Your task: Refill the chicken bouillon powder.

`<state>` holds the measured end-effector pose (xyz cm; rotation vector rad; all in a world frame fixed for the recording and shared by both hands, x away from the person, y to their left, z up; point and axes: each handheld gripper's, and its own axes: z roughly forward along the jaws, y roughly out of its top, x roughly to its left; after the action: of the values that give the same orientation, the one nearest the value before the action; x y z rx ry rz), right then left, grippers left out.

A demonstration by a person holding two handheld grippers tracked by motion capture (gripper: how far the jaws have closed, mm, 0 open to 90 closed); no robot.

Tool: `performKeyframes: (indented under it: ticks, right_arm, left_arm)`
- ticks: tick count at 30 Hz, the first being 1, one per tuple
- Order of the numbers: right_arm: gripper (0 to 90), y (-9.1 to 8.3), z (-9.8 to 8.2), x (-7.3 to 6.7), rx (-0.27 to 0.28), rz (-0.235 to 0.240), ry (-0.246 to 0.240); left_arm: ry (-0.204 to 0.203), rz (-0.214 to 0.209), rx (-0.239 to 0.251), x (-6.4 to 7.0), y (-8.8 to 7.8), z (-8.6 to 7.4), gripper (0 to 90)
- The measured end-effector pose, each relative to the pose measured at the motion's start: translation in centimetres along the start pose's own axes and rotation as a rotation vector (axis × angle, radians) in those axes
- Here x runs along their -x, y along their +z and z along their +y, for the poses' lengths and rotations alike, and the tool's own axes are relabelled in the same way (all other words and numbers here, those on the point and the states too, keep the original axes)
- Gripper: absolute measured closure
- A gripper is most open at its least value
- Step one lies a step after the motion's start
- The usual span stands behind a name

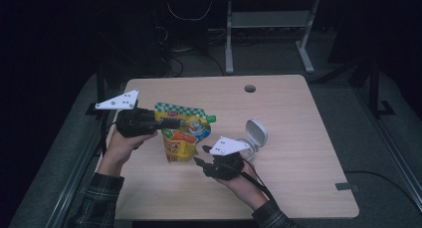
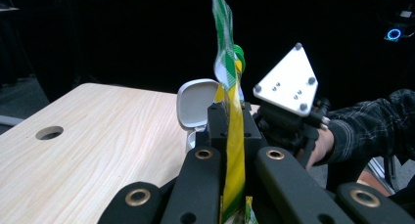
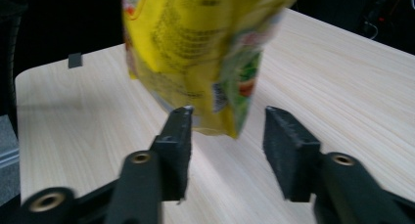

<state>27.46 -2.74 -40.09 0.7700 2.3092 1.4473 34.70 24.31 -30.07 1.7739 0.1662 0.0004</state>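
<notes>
A yellow snack pouch [image 1: 184,133] with a green checked top and a green cap hangs above the table's left half. My left gripper [image 1: 171,122] is shut on its upper edge. In the left gripper view the pouch [image 2: 234,150] stands edge-on, pinched between the jaws of the left gripper [image 2: 234,111]. My right gripper [image 1: 201,155] is just below and right of the pouch, jaws open. In the right gripper view the pouch's lower corner [image 3: 195,43] hangs over the gap of the right gripper [image 3: 227,128], and the pads do not press on it.
A small white container [image 1: 254,136] with its hinged lid [image 2: 195,104] up stands on the wooden table [image 1: 298,153], just right of my right hand. A cable hole [image 1: 250,88] sits near the far edge. Grey tape [image 1: 346,186] marks the right front edge.
</notes>
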Motion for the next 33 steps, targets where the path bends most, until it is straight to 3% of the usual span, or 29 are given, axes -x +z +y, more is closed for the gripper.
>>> performKeyframes:
  ticks: [7, 11, 22, 33]
  right_arm:
    - [39.7, 1.2, 0.1, -0.9, 0.001, 0.005, -0.018]
    - [37.5, 1.6, 0.4, -1.1, 0.018, 0.036, -0.035]
    - [30.2, 3.0, 0.5, -1.0, 0.023, 0.001, -0.028]
    - [23.1, 3.8, 0.4, -1.4, 0.032, -0.005, -0.031]
  left_arm:
    - [0.001, 0.001, -0.006, 0.1, 0.3, 0.0, 90.0]
    - [-0.002, 0.001, -0.012, 0.1, 0.8, -0.1, 90.0]
    - [-0.007, 0.03, -0.037, 0.4, 1.7, 0.4, 90.0]
    - [-0.016, 0.048, -0.069, 0.7, 2.5, 0.8, 90.0]
